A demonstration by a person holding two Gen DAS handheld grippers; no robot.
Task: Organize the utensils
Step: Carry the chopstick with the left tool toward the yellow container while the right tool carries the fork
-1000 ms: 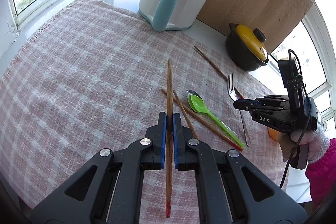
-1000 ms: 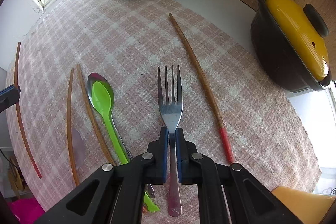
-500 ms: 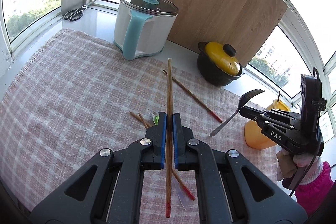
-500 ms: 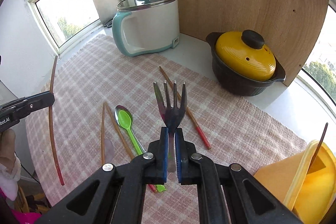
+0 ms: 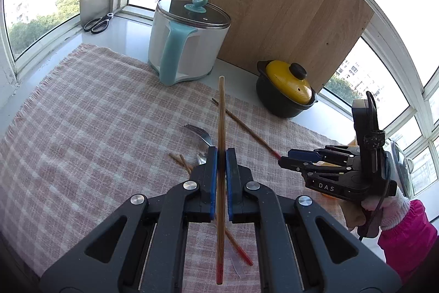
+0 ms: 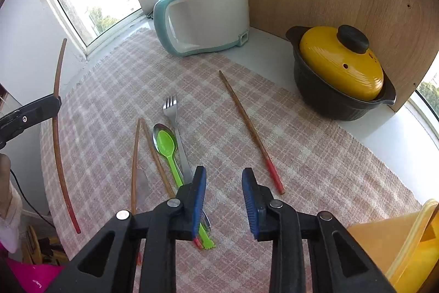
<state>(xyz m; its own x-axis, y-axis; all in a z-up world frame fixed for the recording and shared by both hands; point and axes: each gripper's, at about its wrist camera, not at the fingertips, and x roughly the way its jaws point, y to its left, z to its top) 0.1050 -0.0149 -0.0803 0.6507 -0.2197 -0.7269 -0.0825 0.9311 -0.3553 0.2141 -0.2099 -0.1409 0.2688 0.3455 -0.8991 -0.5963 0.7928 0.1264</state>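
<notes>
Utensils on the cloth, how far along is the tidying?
Barely started. Done: only a stick-like tip shows in the yellow bin, unclear what. In hand: the left gripper clamps one chopstick; the right gripper, jaws opening, holds nothing. Left on the cloth: fork, green spoon, metal spoon, three chopsticks.

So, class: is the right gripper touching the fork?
Apart. In the right wrist view the right gripper has its jaws opening with nothing between them, and the fork lies on the checked cloth beside the green spoon.
</notes>
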